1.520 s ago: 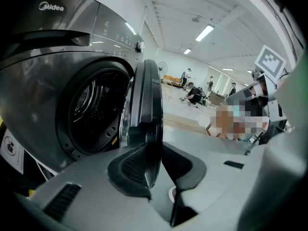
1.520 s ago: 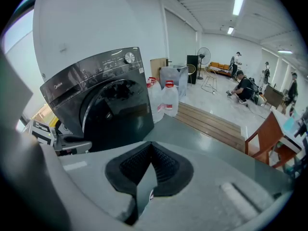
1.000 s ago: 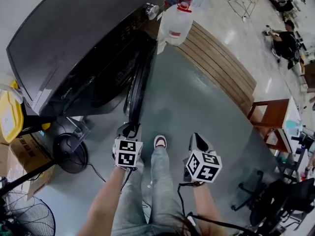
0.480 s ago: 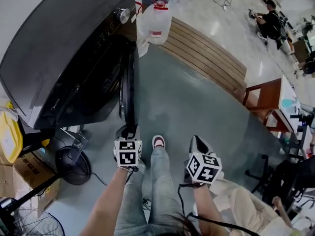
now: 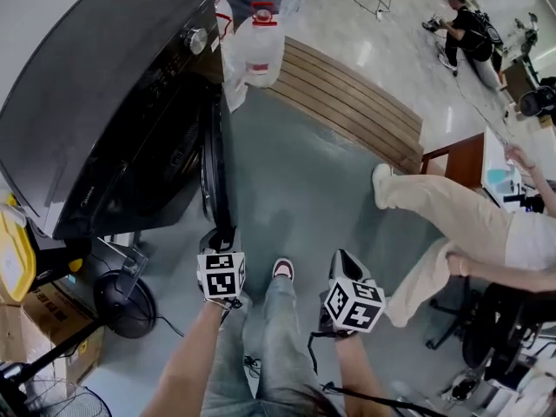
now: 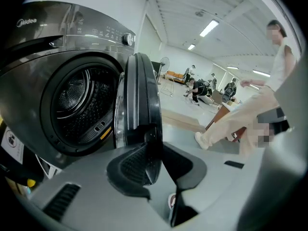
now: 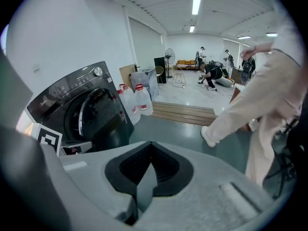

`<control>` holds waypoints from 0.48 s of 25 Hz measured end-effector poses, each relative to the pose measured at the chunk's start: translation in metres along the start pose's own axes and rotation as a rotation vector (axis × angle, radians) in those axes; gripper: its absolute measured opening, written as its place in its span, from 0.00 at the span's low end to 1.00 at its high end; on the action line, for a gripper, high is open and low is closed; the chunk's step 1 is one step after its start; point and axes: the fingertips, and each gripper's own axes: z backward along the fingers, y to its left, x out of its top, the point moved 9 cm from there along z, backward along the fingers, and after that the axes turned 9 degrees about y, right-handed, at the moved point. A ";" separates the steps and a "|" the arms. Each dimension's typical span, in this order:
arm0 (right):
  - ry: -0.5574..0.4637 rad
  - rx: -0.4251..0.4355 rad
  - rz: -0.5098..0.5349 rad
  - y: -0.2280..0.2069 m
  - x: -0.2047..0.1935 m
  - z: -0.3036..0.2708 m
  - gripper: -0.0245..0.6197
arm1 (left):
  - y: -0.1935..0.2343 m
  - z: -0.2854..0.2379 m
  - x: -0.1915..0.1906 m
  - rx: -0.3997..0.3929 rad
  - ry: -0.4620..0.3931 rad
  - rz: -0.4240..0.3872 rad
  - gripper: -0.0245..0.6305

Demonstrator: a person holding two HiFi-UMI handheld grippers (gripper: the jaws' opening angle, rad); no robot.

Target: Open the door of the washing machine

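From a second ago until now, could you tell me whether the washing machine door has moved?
Yes: the door has swung slightly wider, away from the washing machine's front.

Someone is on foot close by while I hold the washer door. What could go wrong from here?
1. The passer-by has a leg close to the right of the door; a wider swing may clip it.
2. The left gripper holds only the door's thin edge, so it might slip off.
3. The plastic jugs stand near the hinge side; a full swing could knock them.
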 end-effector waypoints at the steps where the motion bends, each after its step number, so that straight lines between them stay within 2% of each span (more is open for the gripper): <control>1: 0.005 0.001 0.003 -0.003 0.001 -0.001 0.05 | -0.003 -0.001 0.001 0.002 0.001 0.005 0.17; 12: 0.022 0.025 0.068 -0.037 0.028 -0.006 0.05 | -0.036 -0.012 0.007 0.028 0.004 0.047 0.18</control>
